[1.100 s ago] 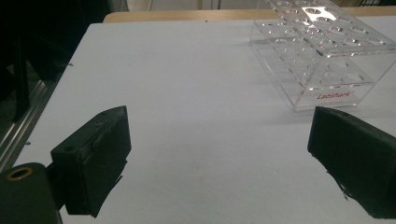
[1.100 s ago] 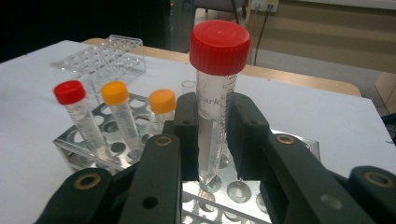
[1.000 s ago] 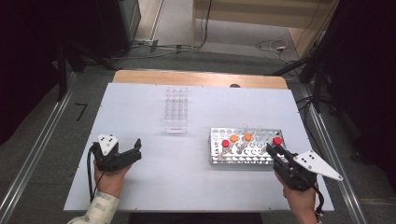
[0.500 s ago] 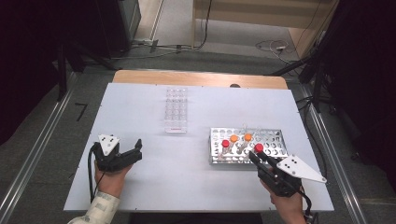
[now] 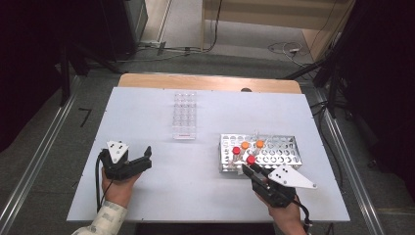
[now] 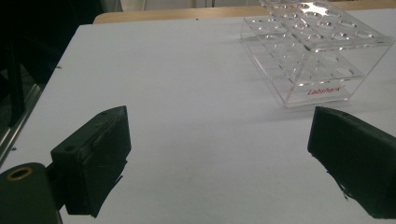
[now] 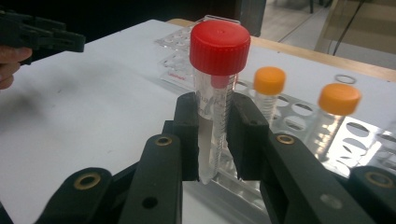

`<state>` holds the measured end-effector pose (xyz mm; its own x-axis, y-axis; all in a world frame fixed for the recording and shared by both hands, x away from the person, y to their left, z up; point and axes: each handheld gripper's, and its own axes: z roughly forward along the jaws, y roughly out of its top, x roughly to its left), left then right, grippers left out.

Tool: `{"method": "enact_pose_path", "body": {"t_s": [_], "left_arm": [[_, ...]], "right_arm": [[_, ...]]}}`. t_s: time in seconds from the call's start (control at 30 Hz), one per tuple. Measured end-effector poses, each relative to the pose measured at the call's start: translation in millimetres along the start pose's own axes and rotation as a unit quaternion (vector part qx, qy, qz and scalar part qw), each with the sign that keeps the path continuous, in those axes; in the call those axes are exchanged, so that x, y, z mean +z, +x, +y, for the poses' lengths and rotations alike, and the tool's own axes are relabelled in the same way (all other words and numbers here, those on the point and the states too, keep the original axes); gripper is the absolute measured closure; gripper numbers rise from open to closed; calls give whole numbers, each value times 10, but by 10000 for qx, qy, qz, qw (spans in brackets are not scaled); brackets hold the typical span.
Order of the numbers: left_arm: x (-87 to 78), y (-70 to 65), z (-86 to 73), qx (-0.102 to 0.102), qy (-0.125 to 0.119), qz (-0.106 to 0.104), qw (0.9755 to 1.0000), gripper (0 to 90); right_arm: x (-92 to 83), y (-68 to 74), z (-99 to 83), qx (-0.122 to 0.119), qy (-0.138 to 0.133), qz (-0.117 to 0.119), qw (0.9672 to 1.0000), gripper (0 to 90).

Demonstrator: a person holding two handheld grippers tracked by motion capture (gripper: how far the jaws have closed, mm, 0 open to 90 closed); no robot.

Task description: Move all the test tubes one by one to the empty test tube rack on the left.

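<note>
My right gripper (image 5: 250,168) is shut on a clear tube with a red cap (image 5: 250,159), held upright just off the front left part of the metal tube rack (image 5: 286,147). In the right gripper view the red-capped tube (image 7: 216,88) stands between the two black pads (image 7: 187,126), its pointed tip hanging free. Two orange-capped tubes (image 7: 269,81) and one more red-capped tube (image 5: 236,151) stand in the metal rack. My left gripper (image 5: 147,157) rests open on the table at the front left; nothing lies between its jaws (image 6: 219,158).
An empty clear plastic rack (image 5: 185,115) stands in the middle of the white table (image 5: 195,196), just beyond my left gripper, where it shows with a red label (image 6: 317,51). A wooden edge (image 5: 205,81) runs along the far side. The floor beyond holds cables.
My right gripper has carried the red-capped tube leftward along the front of the metal rack, from its right end to its left part. The left gripper has stayed put.
</note>
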<state>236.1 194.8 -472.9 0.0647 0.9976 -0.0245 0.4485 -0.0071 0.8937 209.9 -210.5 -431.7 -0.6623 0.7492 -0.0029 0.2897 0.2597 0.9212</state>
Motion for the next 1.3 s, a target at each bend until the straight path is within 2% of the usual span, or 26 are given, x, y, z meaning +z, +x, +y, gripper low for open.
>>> {"method": "enact_pose_path", "body": {"t_s": [0.47, 0.63, 0.8, 0.9, 0.93, 1.0, 1.1, 1.23, 1.3], "left_arm": [[8, -88, 40, 142, -29, -80, 9999, 64], [32, -166, 87, 235, -101, -207, 9995, 64], [59, -210, 112, 213, -95, -290, 9993, 65], [49, -258, 148, 129, -109, -521, 9985, 71], [49, -258, 148, 129, -109, -521, 9985, 71], [13, -309, 170, 104, -138, -749, 9970, 88], [-28, -372, 203, 137, -156, -986, 9949, 88], [-73, -451, 231, 200, -209, -1144, 9930, 89], [-117, -531, 255, 299, -263, -1302, 9907, 89]], "right_arm": [[307, 253, 12, -242, 229, 408, 9986, 722], [446, 321, 24, -319, 312, 486, 9978, 722], [582, 389, 33, -384, 392, 544, 9970, 722], [663, 423, 47, -417, 415, 582, 9966, 722], [689, 435, 54, -443, 419, 593, 9964, 722], [741, 458, 68, -445, 424, 619, 9962, 722], [817, 483, 85, -464, 434, 636, 9959, 722], [905, 510, 90, -492, 471, 641, 9956, 722], [947, 519, 92, -490, 499, 642, 9955, 722]]}}
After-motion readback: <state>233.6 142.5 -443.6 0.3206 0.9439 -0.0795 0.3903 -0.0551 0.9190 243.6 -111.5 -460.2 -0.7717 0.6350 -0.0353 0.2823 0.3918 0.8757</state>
